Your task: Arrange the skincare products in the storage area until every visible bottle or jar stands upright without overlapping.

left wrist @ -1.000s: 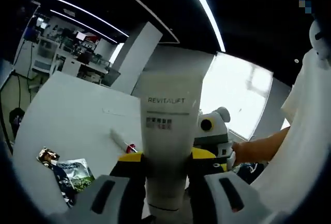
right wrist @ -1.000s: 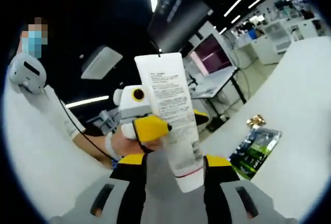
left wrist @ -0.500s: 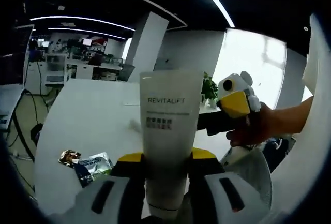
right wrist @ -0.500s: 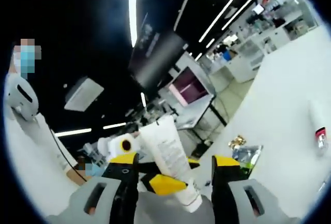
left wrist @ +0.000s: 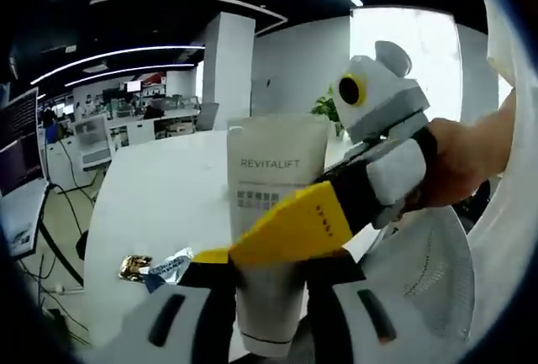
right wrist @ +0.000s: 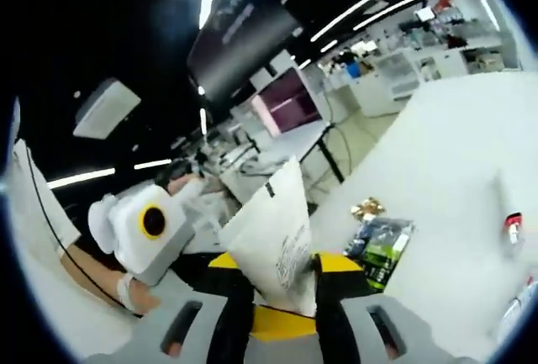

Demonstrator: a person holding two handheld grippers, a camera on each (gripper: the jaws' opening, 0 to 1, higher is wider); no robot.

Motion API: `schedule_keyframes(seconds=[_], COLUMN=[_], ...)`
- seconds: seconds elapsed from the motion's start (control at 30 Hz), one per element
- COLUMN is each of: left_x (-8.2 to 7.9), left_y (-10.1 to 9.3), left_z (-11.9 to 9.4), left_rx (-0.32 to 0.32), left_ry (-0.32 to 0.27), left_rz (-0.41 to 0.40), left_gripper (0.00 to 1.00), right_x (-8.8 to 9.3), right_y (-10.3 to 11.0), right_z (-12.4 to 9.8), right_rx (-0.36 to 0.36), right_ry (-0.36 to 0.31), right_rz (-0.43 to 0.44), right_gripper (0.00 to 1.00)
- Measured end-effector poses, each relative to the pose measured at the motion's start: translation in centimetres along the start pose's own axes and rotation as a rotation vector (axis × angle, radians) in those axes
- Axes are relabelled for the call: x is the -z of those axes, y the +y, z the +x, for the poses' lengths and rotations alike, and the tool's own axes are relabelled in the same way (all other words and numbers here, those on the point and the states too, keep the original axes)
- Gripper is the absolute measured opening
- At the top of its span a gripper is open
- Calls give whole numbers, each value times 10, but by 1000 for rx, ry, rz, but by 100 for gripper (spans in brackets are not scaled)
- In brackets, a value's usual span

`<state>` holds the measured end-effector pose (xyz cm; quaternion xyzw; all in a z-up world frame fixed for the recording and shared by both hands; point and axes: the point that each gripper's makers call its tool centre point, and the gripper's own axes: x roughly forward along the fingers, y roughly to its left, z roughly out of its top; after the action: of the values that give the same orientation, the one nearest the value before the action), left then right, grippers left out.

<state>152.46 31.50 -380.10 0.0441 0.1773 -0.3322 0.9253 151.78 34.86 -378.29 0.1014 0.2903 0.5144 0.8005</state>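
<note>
1. Left gripper view: my left gripper point(left wrist: 269, 297) is clamped on the white squeeze tube marked REVITALIFT point(left wrist: 273, 204), held above the white table point(left wrist: 143, 213). My right gripper's yellow-tipped jaw point(left wrist: 290, 229) crosses it; a bump could twist it loose.
2. Right gripper view: my right gripper point(right wrist: 273, 292) has jaws close on the tube's flat end point(right wrist: 273, 242); can't tell if it grips. Two pulls could drop it.

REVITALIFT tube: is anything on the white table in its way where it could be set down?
The REVITALIFT tube is held between the left gripper jaws, above the white table. The right gripper reaches across its front. On the table lies a dark sachet; the surface around it looks bare.
</note>
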Motion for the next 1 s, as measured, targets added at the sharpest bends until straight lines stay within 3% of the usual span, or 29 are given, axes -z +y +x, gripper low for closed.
schedule_keyframes(seconds=[0.03, 0.4, 0.87, 1.0], left_x=[0, -10, -21, -25], left_y=[0, 0, -9, -11], left_z=[0, 2, 2, 2], left_rx=[-5, -10, 31, 38], left_ry=[-3, -62, -130, -149], left_rz=[15, 89, 142, 133], left_gripper=[28, 29, 29, 33], right_x=[0, -8, -14, -17], right_y=[0, -12, -13, -15], right_z=[0, -11, -25, -33], right_rx=[12, 26, -1, -7], right_ry=[10, -18, -13, -13], right_rz=[-52, -49, -149, -185], right_gripper=[22, 9, 8, 8])
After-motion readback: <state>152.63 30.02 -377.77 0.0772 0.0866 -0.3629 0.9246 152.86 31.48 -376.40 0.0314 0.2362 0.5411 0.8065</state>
